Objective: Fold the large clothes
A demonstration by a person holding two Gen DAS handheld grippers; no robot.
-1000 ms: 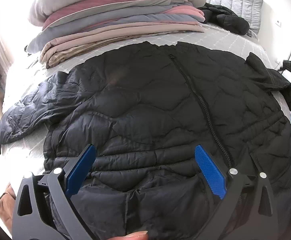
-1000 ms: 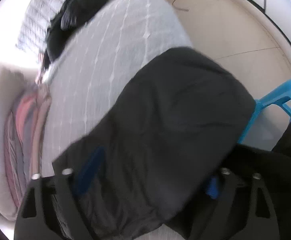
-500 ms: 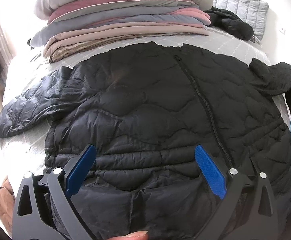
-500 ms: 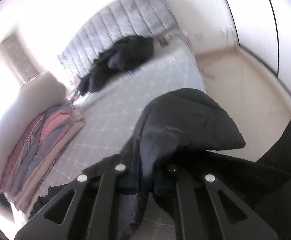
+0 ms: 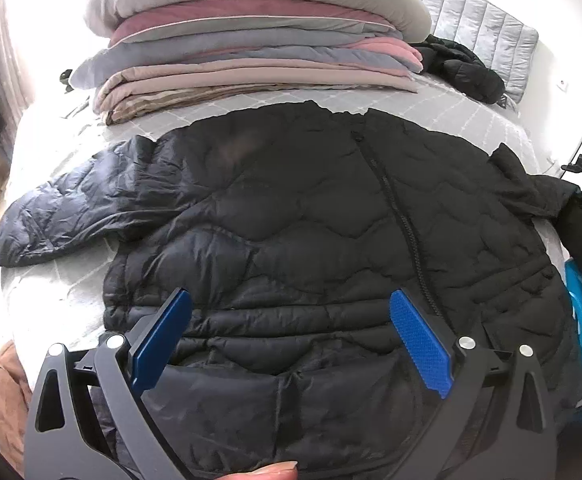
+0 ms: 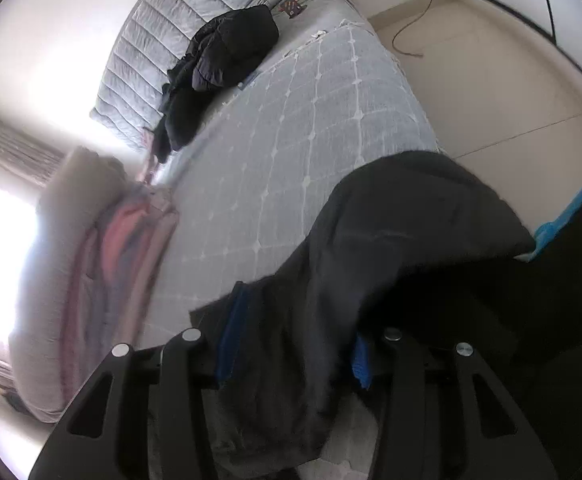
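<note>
Between the pads of the right gripper (image 6: 291,340) sits the sleeve (image 6: 391,240) of the black quilted jacket (image 5: 331,248), which may slip because the slick fabric is bunched, while the left gripper (image 5: 291,332) hovers wide apart above the hem.

Black quilted puffer jacket (image 5: 311,248) spread front-up on a grey grid-patterned bed (image 5: 463,120), zipper closed, left gripper (image 5: 291,336) with blue-padded fingers (image 5: 419,344) spread wide over its hem, stack of folded blankets (image 5: 251,52) behind the collar

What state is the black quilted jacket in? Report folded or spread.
Spread: the black quilted jacket lies flat, front up on the grey bed, one sleeve extended.
</note>
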